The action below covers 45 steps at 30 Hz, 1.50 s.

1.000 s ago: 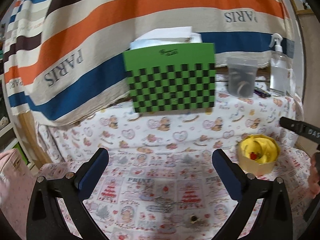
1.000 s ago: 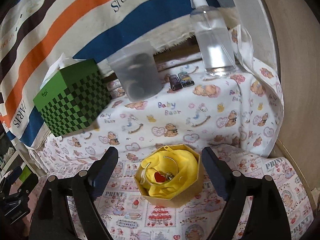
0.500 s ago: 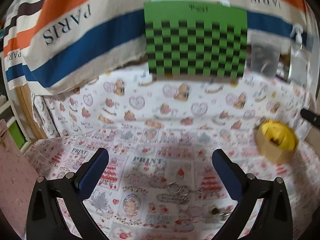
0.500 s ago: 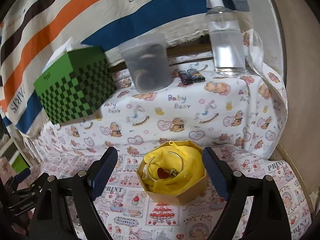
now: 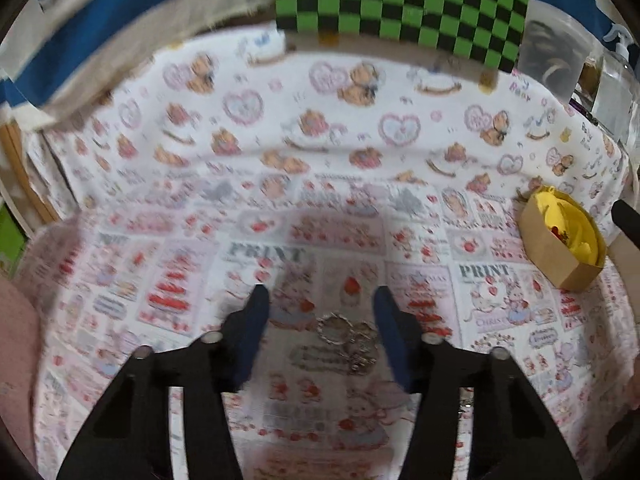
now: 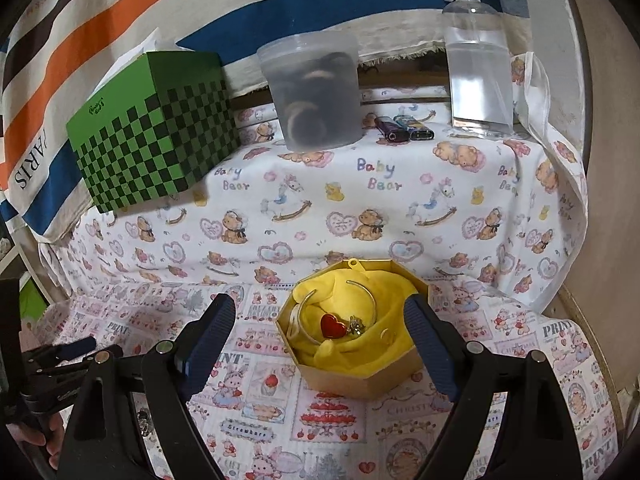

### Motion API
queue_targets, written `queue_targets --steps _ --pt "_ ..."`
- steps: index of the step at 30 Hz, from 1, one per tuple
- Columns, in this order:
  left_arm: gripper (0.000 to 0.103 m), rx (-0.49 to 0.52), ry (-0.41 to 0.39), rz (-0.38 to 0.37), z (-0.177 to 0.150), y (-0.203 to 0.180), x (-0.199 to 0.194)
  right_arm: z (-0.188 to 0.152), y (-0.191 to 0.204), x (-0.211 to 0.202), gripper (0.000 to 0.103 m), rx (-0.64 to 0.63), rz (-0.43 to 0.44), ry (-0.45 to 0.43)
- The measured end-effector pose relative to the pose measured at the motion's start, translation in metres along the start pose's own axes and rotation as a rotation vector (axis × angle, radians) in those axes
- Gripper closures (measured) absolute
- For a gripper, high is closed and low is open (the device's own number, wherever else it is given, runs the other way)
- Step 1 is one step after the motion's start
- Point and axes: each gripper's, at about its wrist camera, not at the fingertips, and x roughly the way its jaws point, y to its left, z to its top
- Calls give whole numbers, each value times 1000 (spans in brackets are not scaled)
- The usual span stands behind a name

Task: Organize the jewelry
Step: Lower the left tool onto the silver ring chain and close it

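Silver chain (image 5: 346, 338) lower centre | left gripper (image 5: 320, 300) closing around it, untouched | right gripper (image 6: 320, 312) agape | risk: pads skid (flat links)

Soft, even indoor light; the left wrist view smears with motion blur around the checkered box (image 5: 404, 4), while the right view stays sharp, edges bowed by the fisheye.

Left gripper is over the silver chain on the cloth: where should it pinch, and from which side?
Come from above and pinch the chain across its bunched links below the round ring. It lies flat between the closing fingers of the left gripper, untouched, so a side approach finds no edge.
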Motion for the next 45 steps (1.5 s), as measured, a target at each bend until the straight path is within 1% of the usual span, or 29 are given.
queue_targets --steps 1,4,8,12,14,16,17,19,20,26,30,35,37,39,41,45 --pt "61 -5 13 -13 0 0 2 0 0 1 15 1 -1 4" --pt "64 -9 41 -44 -1 -1 6 0 -1 3 15 3 -4 14" --pt "64 -2 55 -34 -2 -3 10 0 -1 2 15 0 -7 12" --pt "70 5 60 -11 -3 -3 14 0 -2 2 15 5 -9 8" --pt "75 -2 59 -16 -3 -1 14 0 -3 2 15 9 -9 10" --pt "84 -15 61 -18 -3 1 13 0 -3 2 15 11 -12 12" --pt "85 -16 61 -20 -2 2 12 0 -4 2 15 10 -12 14" --pt "93 -15 59 -33 -2 4 10 1 -4 2 15 7 -18 13" --pt "94 -18 57 -37 -2 4 8 1 -5 1 15 11 -20 10" --pt "94 -18 47 -25 2 2 3 2 -5 -1 15 10 -18 6" --pt "87 -5 44 -33 1 0 2 1 -3 0 15 0 -19 9" --pt "83 27 47 -5 0 -6 5 1 -3 1 15 -5 -19 13" --pt "74 31 45 8 -1 -6 5 1 -3 1 15 -5 -19 13" --pt "69 34 41 5 -2 -6 5 1 -3 1 15 -5 -19 14" --pt "69 35 36 -6 -2 -6 3 1 -3 1 15 -5 -20 15" --pt "69 38 45 2 -3 -6 6 2 -4 1 15 -2 -19 17"
